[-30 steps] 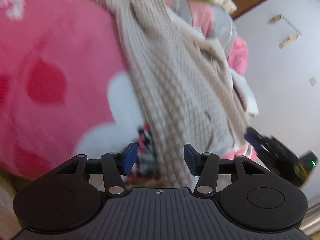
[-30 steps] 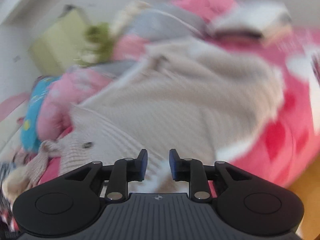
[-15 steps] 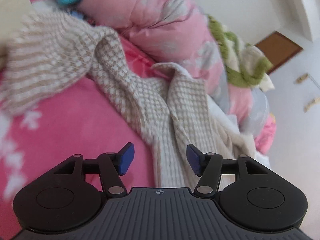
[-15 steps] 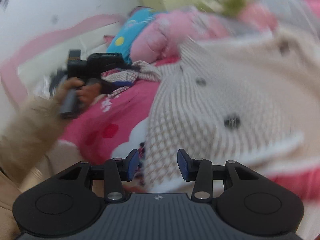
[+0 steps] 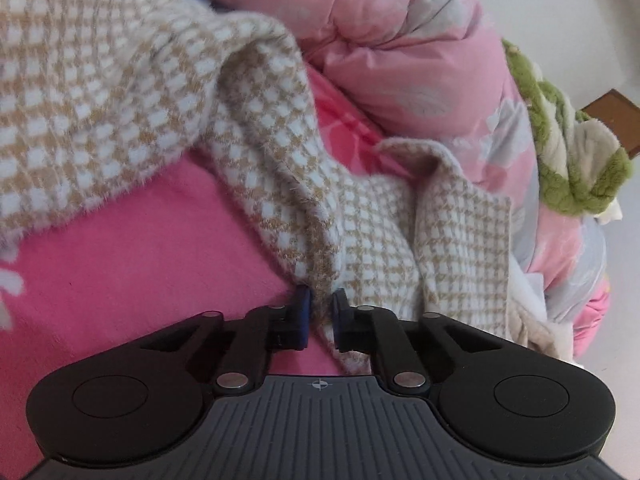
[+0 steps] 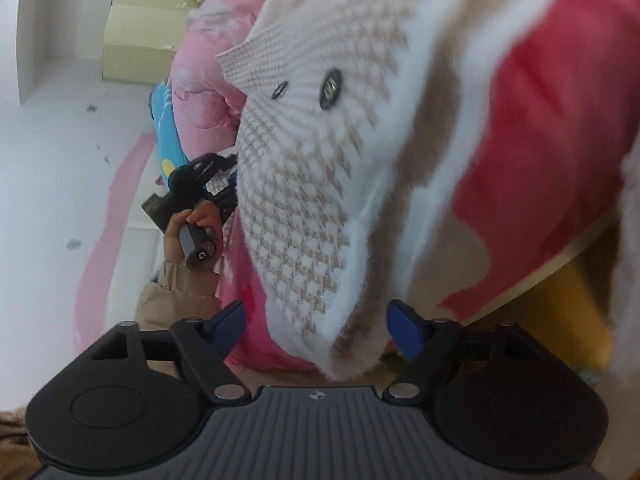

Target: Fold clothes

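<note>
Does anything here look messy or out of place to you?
Yes. The checked cardigan lies crumpled and twisted on the pink blanket, not flat for folding. The left gripper has just closed on a bunched fold of it. In the right wrist view, a corner hangs between the right gripper's open jaws, which have just been widening.

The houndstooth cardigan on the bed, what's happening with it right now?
A person is working the houndstooth cardigan on the pink blanket. The left gripper has just closed its fingers on a fold of it. The right gripper has just been opening, a corner of the cardigan hanging unpinched between its fingers.
</note>
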`<state>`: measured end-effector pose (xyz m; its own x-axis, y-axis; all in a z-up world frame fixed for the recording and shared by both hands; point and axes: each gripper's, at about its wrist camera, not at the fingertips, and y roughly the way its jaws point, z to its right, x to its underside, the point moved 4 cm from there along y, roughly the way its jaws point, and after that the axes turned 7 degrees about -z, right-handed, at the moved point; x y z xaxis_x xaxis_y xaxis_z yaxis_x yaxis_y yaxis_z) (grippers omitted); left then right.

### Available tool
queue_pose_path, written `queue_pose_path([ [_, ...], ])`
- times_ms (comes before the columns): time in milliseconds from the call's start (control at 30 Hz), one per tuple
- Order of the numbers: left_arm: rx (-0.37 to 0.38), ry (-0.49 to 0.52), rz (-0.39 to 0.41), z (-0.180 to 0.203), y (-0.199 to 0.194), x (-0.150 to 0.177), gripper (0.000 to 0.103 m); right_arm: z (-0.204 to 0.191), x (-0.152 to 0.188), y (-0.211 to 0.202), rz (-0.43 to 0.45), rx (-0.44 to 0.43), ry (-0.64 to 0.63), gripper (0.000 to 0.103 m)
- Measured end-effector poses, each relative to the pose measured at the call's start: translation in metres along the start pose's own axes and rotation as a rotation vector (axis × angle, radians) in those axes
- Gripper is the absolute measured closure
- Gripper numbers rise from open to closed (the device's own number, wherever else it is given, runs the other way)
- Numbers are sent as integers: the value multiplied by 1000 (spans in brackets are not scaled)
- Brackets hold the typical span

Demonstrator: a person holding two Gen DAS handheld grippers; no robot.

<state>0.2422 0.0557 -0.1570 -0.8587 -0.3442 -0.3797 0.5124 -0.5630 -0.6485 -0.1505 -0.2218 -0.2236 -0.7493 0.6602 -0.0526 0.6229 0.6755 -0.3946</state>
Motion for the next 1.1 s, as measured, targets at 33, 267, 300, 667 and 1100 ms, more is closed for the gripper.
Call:
queue_pose_path([
  [33, 0, 20, 19, 4, -7, -1, 95, 2, 2, 2, -5, -18, 13, 46],
  [267, 43, 90, 119, 19, -68, -32, 97, -12, 8, 13, -104, -75, -16, 101],
  [300, 39, 107, 128, 19, -75, -39, 98, -21, 11, 13, -125, -83, -43, 102],
  [667, -153, 246, 13, -24, -11, -67, 94, -29, 22, 85, -327, -43, -54, 102],
  [1100, -272, 344, 50, -26, -119, -48, 63, -28, 29, 76, -330, 30, -129, 57],
])
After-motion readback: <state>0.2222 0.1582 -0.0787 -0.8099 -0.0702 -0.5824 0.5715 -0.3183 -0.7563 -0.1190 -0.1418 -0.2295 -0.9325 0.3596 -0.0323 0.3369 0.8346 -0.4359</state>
